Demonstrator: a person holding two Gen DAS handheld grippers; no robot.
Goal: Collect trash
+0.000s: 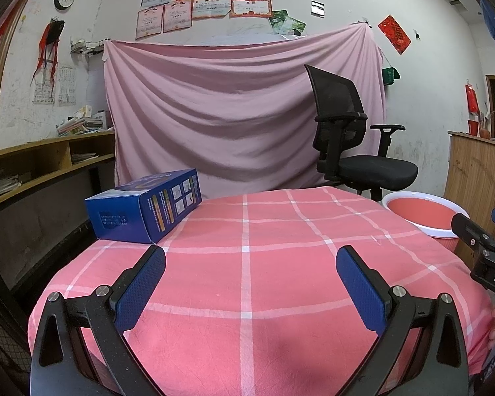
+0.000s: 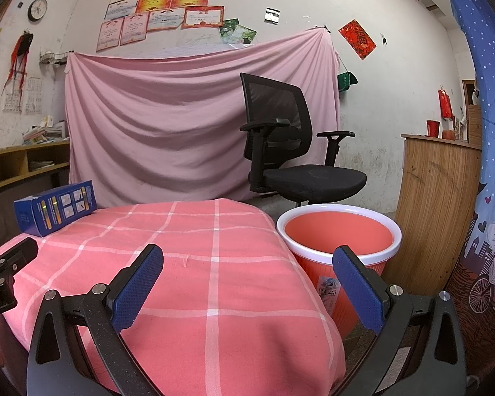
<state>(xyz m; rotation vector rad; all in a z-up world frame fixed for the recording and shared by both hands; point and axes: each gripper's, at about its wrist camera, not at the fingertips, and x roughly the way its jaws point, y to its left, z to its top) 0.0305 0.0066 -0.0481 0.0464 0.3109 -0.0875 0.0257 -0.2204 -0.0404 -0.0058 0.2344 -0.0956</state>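
Checked tablecloth (image 1: 247, 280) bears blue box (image 1: 145, 206); bin (image 2: 338, 231) floor hidden; both claws (image 1: 250, 283) (image 2: 247, 283) agape, empty.

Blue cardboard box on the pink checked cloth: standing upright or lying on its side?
Lying flat. The blue cardboard box rests on a long face at the far left of the pink checked cloth, flaps closed.

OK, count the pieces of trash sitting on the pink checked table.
1: a blue box at the table's far left edge, ahead of the open left claw. Nothing else shows on the cloth, though its near edge is hidden.
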